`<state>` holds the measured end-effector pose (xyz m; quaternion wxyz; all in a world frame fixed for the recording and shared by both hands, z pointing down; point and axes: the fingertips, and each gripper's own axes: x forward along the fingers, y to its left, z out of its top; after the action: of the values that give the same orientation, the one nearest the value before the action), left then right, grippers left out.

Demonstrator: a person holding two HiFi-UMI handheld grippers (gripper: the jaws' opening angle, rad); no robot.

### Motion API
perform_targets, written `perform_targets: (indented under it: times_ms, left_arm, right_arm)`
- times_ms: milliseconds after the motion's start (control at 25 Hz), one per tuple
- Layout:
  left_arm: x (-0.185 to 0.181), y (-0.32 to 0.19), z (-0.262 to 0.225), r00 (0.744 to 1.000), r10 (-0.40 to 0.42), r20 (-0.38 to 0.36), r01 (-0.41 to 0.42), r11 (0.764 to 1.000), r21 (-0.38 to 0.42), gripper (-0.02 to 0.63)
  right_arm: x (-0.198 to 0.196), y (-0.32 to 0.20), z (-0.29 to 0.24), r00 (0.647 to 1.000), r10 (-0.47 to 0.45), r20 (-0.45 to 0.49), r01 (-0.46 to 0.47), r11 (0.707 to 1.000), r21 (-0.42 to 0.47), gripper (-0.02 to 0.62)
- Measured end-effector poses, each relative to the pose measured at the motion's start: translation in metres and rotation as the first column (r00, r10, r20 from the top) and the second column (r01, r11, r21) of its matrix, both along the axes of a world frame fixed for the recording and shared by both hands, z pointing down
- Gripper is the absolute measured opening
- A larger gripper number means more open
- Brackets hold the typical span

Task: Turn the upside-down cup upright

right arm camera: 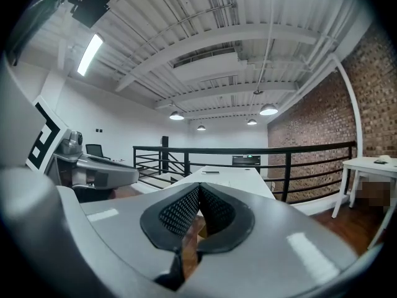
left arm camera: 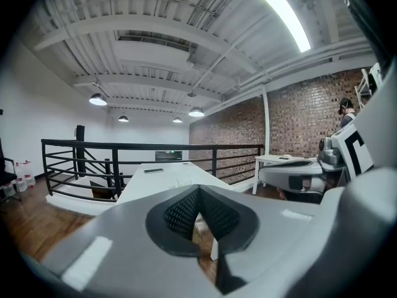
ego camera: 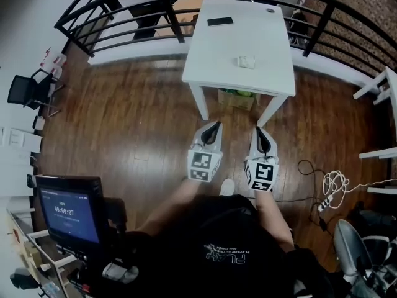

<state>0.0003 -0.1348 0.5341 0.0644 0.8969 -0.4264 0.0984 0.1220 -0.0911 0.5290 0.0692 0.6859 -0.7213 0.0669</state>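
Head view looking steeply down on a white table [ego camera: 260,39] ahead, bearing a small pale cup [ego camera: 246,61] near its middle, too small for telling which way up, and a flat black slab [ego camera: 219,22] toward the far edge. Sheltering a cardboard box [ego camera: 237,98] under the near edge, holding something green, unreadable. Holding the left gripper [ego camera: 216,124] and right gripper [ego camera: 259,131] side by side over the floor, just short of the table's near legs, well apart from the cup, nothing standing between. Showing both clenched tip to tip on nothing in the gripper views. Standing on dark wooden boards [ego camera: 124,129], fenced beyond the table by a black railing [ego camera: 124,17]. Facing a brick wall [left arm camera: 298,123] off to the right. Passing a black chair [ego camera: 28,92] at left, a lit screen [ego camera: 69,215] at lower left, a white cable [ego camera: 334,182] at right.
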Motion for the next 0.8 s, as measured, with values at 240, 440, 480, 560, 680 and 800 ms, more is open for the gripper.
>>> perform_targets:
  times_ms: [240,440,480,560,680,800]
  left_arm:
    - [0.007,-0.010,-0.001,1.000,-0.015,0.006,0.015,1.000,0.001,-0.005]
    - [0.007,-0.034,0.011,1.000,-0.025,-0.003,0.025,1.000,-0.006,-0.005]
    - [0.007,-0.042,0.014,1.000,-0.026,0.003,0.026,1.000,-0.005,-0.005]
    - [0.006,-0.060,0.016,0.999,-0.027,0.018,0.027,1.000,0.005,-0.005]
    - [-0.003,-0.095,0.017,0.999,-0.046,0.011,0.046,0.999,0.007,-0.005]
    - [-0.004,-0.126,0.017,0.999,-0.046,0.005,0.046,0.999,0.002,-0.005]
  right_arm:
    - [0.008,-0.015,0.002,1.000,-0.013,0.006,0.013,1.000,-0.003,0.014]
    - [0.012,-0.033,0.006,1.000,-0.011,-0.003,0.011,1.000,-0.009,0.014]
    - [0.015,-0.040,0.008,1.000,-0.005,-0.004,0.005,1.000,-0.013,0.014]
    - [0.022,-0.051,0.013,1.000,0.015,-0.002,-0.015,1.000,-0.021,0.014]
    - [0.029,-0.072,0.017,0.999,0.039,-0.009,-0.039,0.999,-0.028,0.014]
    - [0.031,-0.099,0.018,0.999,0.046,-0.025,-0.046,0.998,-0.031,0.014]
